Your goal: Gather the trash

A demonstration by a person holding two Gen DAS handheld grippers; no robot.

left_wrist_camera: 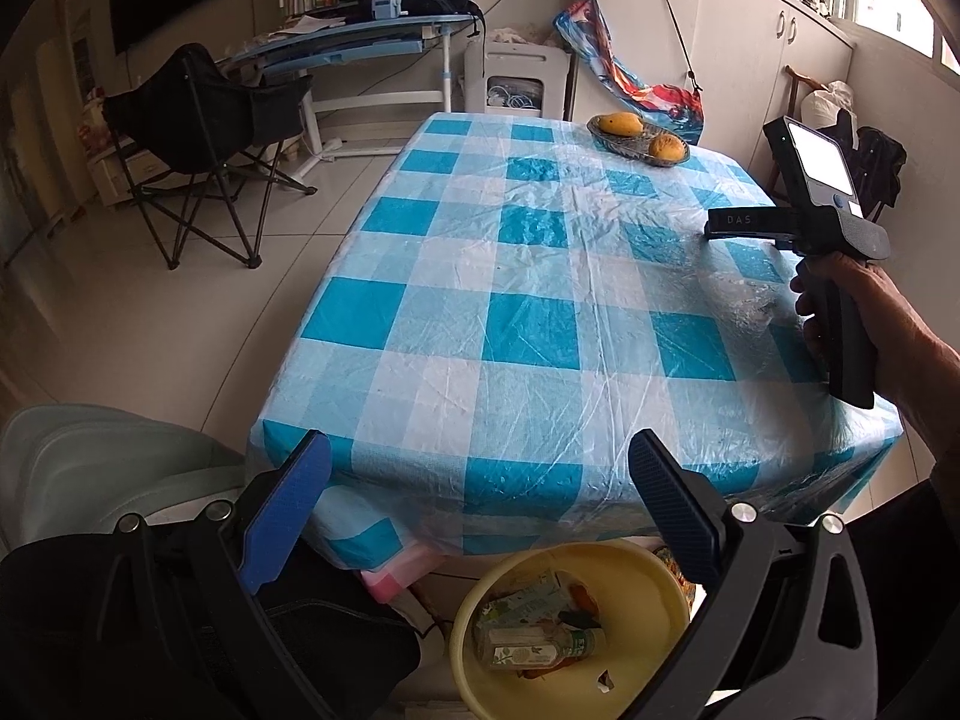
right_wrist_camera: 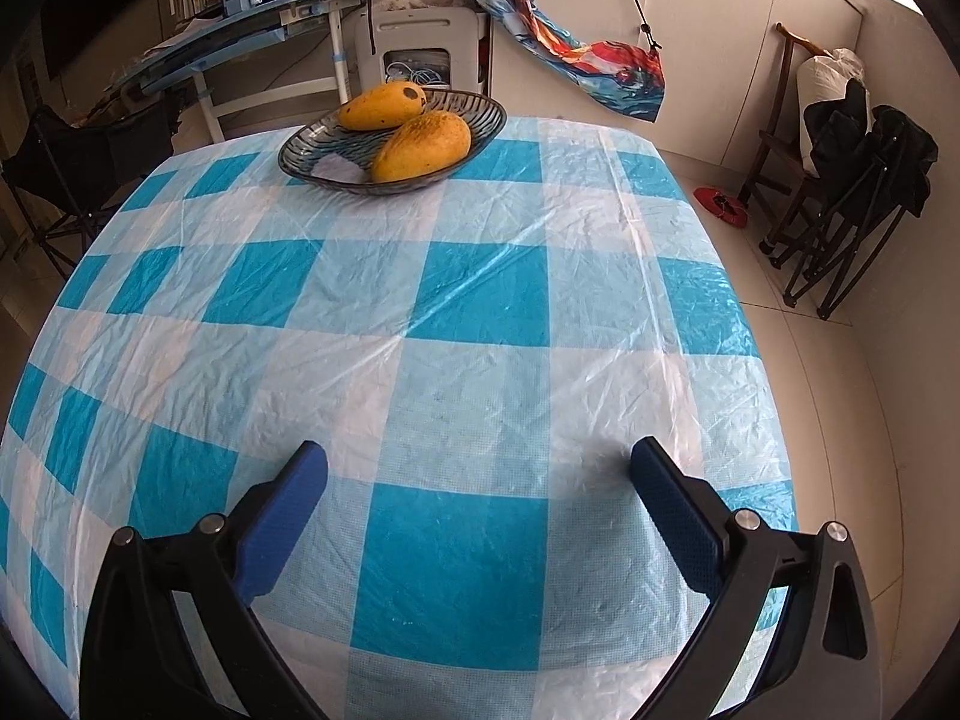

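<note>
Left tool [left_wrist_camera: 480, 468]: jaws spread, empty, held above the yellow basin [left_wrist_camera: 648, 576] on the floor below the surface [left_wrist_camera: 540, 300] edge; trash [left_wrist_camera: 534, 630] lies inside the basin. Right tool [right_wrist_camera: 480, 480]: jaws spread, empty, over the checked surface. Dish [right_wrist_camera: 312, 156] with two mangoes [right_wrist_camera: 420, 147] at far end.

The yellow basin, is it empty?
No, the yellow basin on the floor already holds a bottle and cartons.
</note>
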